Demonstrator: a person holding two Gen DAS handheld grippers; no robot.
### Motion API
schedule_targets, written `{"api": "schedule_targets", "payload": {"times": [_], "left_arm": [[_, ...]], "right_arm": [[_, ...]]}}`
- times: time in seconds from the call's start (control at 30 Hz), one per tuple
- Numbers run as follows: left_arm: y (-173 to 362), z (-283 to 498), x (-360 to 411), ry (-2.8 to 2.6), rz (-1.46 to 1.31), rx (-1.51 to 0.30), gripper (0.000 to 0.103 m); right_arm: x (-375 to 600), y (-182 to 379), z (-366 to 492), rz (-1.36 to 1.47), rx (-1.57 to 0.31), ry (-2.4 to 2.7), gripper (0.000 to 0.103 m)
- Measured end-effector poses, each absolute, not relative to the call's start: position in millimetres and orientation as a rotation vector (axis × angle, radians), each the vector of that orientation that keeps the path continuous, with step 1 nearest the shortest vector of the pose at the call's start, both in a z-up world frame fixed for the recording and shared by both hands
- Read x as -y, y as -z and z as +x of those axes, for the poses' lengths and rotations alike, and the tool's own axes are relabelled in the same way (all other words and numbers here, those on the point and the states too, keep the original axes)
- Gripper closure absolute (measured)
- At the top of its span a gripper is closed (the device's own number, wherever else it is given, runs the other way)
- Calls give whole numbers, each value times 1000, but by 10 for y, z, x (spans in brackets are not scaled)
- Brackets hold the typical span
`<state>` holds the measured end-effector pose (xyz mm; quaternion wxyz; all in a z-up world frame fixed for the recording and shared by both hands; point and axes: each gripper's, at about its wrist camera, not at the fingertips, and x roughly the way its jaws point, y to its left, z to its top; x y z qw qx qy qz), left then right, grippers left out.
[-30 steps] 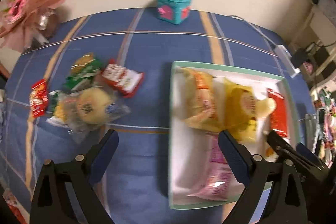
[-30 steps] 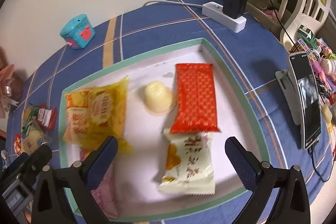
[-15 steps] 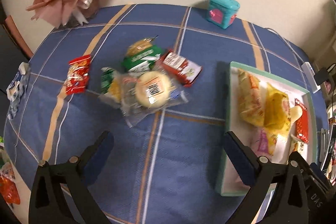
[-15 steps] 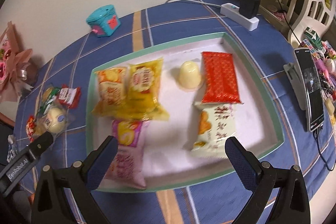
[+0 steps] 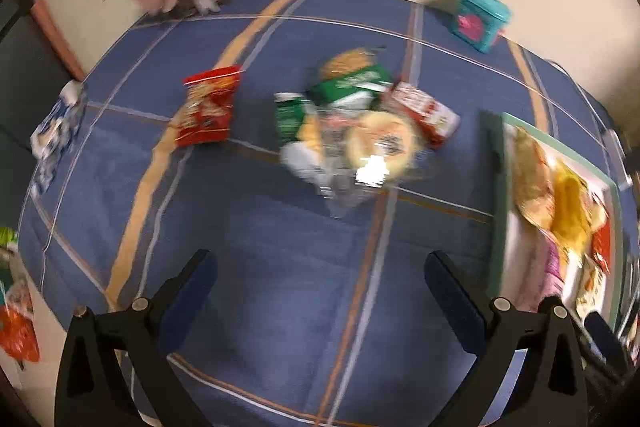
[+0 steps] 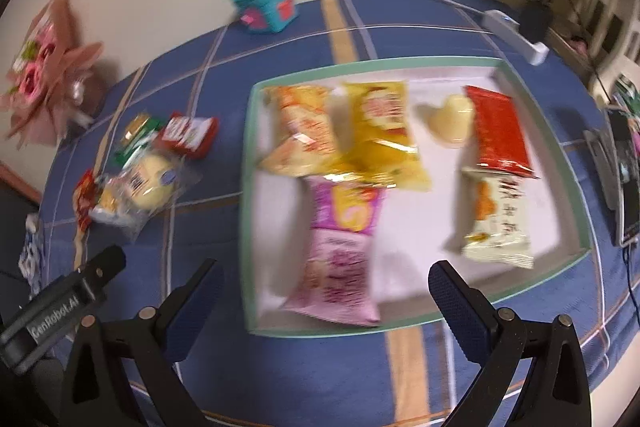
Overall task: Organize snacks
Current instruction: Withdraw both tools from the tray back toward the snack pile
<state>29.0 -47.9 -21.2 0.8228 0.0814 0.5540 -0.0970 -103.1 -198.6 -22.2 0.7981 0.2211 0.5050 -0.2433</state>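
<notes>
Both the left gripper (image 5: 320, 277) and right gripper (image 6: 322, 281) point steeply downward, jaws wide apart, empty.

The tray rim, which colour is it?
The tray rim is pale mint green, clearest in the right wrist view.

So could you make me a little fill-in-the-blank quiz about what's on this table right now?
1. The tray with the green rim rests on a checked cloth whose main colour is ____.
2. The red packet in the tray lies right beside a pale ____-shaped jelly.
3. The loose snack pile lies ____ the tray.
4. Between the fingers of the left gripper there is ____ but cloth.

Missing words: blue; heart; outside; nothing
</notes>
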Motion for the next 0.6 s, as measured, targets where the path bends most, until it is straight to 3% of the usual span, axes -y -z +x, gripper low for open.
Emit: {"api": "schedule_targets", "payload": {"times": [0.6], "left_arm": [[326,664,-83,48,61,-1208,0]], "right_arm": [[1509,370,-497,492,-1119,363,0]]}}
